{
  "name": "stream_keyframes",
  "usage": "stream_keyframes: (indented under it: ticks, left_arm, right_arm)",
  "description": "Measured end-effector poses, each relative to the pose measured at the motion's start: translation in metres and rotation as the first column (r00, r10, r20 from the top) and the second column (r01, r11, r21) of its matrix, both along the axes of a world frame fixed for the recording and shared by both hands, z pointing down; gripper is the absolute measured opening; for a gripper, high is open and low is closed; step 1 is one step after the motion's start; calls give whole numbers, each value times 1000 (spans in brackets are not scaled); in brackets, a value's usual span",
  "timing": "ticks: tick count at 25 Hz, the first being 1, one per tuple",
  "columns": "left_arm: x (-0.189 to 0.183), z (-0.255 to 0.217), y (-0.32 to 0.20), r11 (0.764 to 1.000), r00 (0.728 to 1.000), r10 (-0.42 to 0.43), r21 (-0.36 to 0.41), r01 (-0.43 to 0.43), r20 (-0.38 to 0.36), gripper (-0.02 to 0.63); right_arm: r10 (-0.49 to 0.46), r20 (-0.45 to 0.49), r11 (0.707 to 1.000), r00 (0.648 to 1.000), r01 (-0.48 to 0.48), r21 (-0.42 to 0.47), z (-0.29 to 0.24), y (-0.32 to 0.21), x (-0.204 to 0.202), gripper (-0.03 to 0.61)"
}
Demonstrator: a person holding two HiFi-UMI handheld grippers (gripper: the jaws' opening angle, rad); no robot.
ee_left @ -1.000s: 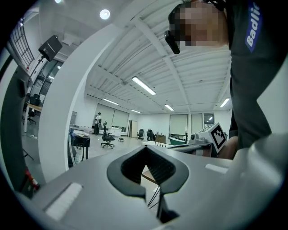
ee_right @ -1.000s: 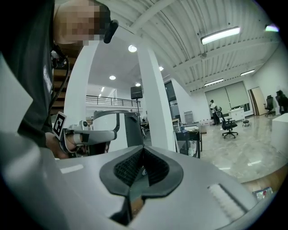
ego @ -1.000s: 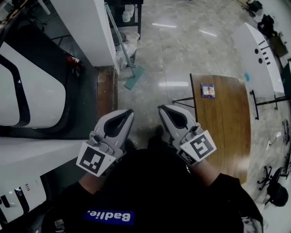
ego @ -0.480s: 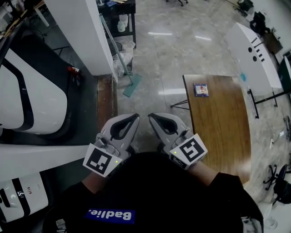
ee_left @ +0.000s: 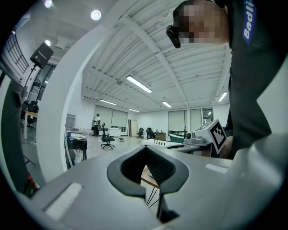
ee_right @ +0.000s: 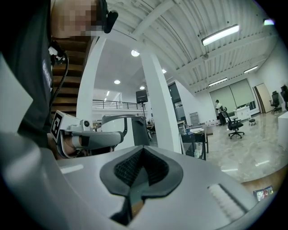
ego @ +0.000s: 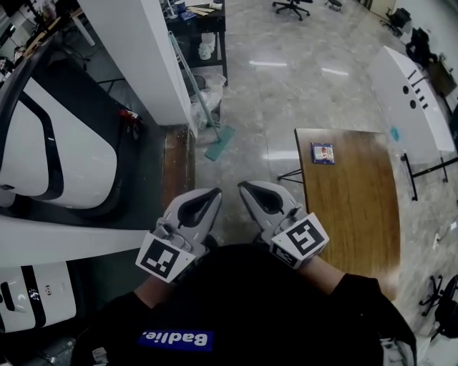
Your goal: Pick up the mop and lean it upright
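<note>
The mop stands far ahead of me in the head view, its thin handle [ego: 192, 77] leaning against the white pillar [ego: 147, 61] and its teal head [ego: 219, 141] resting on the shiny floor. My left gripper [ego: 212, 193] and right gripper [ego: 244, 186] are held close to my body, side by side, well short of the mop. Both are shut with nothing between the jaws. In the left gripper view the left gripper [ee_left: 146, 148] shows its tips meeting, and in the right gripper view the right gripper [ee_right: 143, 148] does too.
A wooden table [ego: 354, 207] on thin black legs stands to my right, with a small flat box [ego: 323, 153] on it. A large white and black machine [ego: 64, 143] fills the left. A black shelf cart [ego: 204, 25] stands behind the mop. Office chairs [ego: 290, 7] stand far off.
Both grippers have come closer together and sit a little lower in the head view. They stay shut. The mop still leans on the pillar.
</note>
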State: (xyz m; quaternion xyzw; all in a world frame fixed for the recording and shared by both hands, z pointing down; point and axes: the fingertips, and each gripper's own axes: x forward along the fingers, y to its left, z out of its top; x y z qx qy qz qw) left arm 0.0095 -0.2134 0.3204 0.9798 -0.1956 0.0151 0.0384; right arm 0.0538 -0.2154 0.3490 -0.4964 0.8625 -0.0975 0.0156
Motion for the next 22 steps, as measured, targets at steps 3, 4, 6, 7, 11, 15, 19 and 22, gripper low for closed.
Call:
stream_keyframes:
  ticks: [3, 4, 6, 7, 11, 15, 19, 22]
  left_arm:
    - [4, -2, 4, 1000, 1000, 0, 4, 0, -2, 18]
    - [5, -2, 4, 1000, 1000, -2, 4, 2, -3, 18]
    - [6, -3, 5, 1000, 1000, -4, 2, 4, -4, 18]
    - [6, -3, 6, 1000, 1000, -3, 3, 3, -5, 18]
    - [7, -2, 7, 1000, 1000, -6, 1, 6, -4, 18]
    - [6, -2, 7, 1000, 1000, -13, 2, 13, -5, 18]
    - [6, -3, 6, 1000, 1000, -18, 5, 18, -4, 18]
    - [6, -4, 6, 1000, 1000, -22, 7, 22, -5, 18]
  right_arm:
    - [-8, 9, 1000, 1000, 8, 10, 1, 2, 6, 3]
    - [-7, 14, 1000, 1000, 7, 14, 0, 1, 8, 3]
    - [-7, 17, 1000, 1000, 6, 18, -1, 1, 10, 3]
    - [-8, 17, 1000, 1000, 8, 15, -1, 1, 11, 3]
    - [-11, 19, 1000, 1000, 11, -2, -2, -1, 9, 3]
    - [-20, 24, 1000, 1000, 20, 0, -4, -2, 8, 3]
    - [-29, 11, 1000, 1000, 29, -2, 0, -3, 8, 3]
    - [-49, 11, 999, 999, 49, 1, -3, -2, 5, 2]
